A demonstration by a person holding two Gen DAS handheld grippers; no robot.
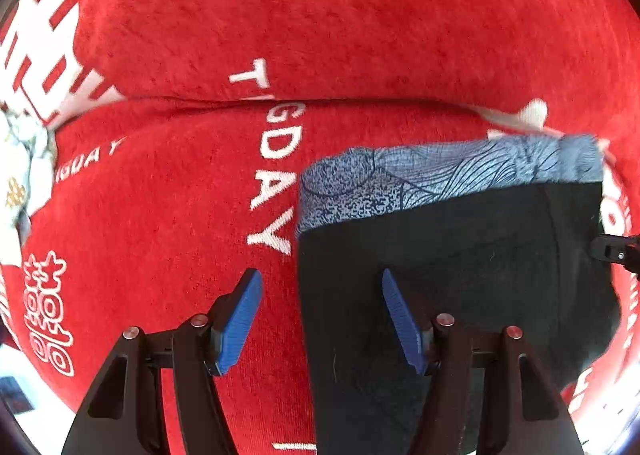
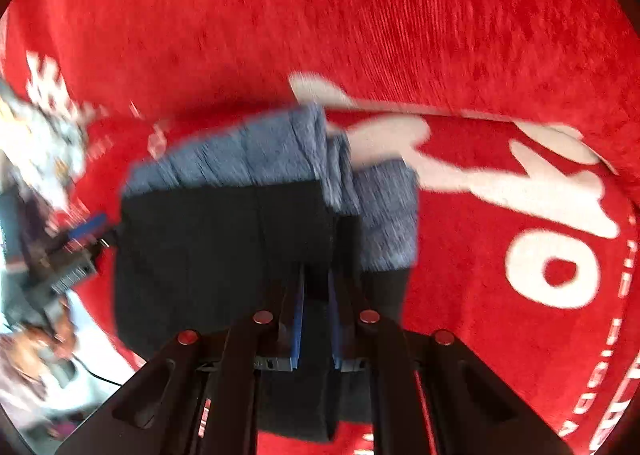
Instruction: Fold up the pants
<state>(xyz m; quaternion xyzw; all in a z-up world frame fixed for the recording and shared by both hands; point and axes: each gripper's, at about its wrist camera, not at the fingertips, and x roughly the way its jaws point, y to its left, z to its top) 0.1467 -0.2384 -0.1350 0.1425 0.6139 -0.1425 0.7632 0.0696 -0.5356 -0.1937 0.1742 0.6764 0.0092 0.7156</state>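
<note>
A: What takes up most of both views?

B: A red blanket (image 1: pixel 360 23) with white lettering fills nearly the whole frame in each. In the left wrist view a fold in it runs across the middle, and white letters run down the centre of the frame.

A: And the pants?

B: The pants (image 1: pixel 460 255) lie on the blanket, black with a blue patterned band (image 1: pixel 440 175) along their upper edge. In the left wrist view they fill the lower right of the frame. In the right wrist view, which is blurred, they sit at centre and lower centre, the band crumpled toward the upper right of the dark cloth.

A: How does the left gripper stand?

B: The left gripper (image 1: pixel 322 319) is at the bottom centre of its own view, pointing down at the blanket. Its jaws are partly apart. The left blue pad (image 1: pixel 240 319) is over bare red blanket and the right one over the black cloth, with the left edge of the pants running between them. Neither pad presses on anything.

A: And the right gripper?

B: The right gripper (image 2: pixel 316 287) is at the bottom centre of its view, jaws drawn nearly together with a fold of the black pants pinched between the blue pads.

A: Anything smaller?

B: A pale crumpled thing (image 1: pixel 24 175) lies at the left edge of the left wrist view; I cannot tell what it is.
</note>
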